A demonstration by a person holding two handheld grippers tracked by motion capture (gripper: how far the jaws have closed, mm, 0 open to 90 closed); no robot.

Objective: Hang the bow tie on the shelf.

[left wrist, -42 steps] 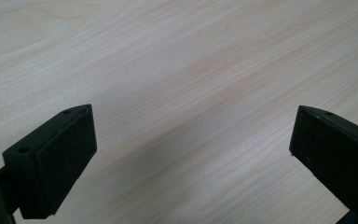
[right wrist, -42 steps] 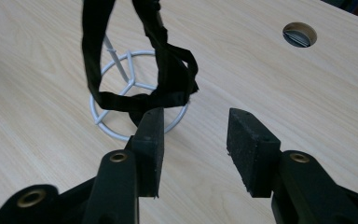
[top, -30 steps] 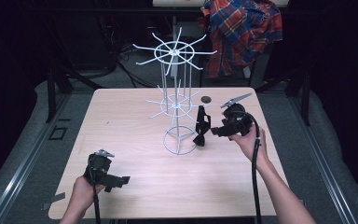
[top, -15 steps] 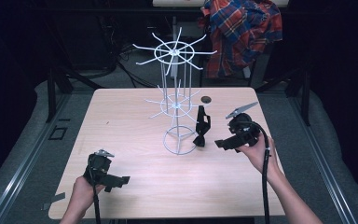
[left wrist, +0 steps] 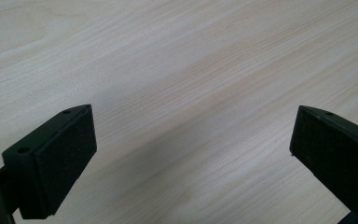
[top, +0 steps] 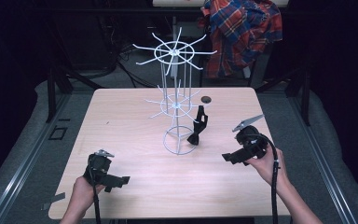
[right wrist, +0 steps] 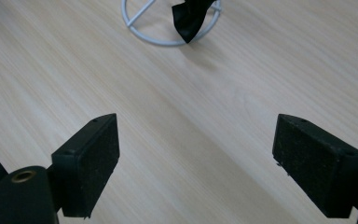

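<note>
Bow tie (top: 197, 130) on rack (top: 177, 112), prob. hanging; right tongs (top: 228, 157) near, apart.

You will find no legible text, label, brand, number or sign in any of the three views. The wooden table (top: 135, 116) carries bare grain without markings. The white wire rack (top: 176, 105) and the black bow tie (top: 197, 128) hanging on it bear no tag you can read. The plaid shirt (top: 242, 32) behind the table shows pattern only, no lettering.
</note>
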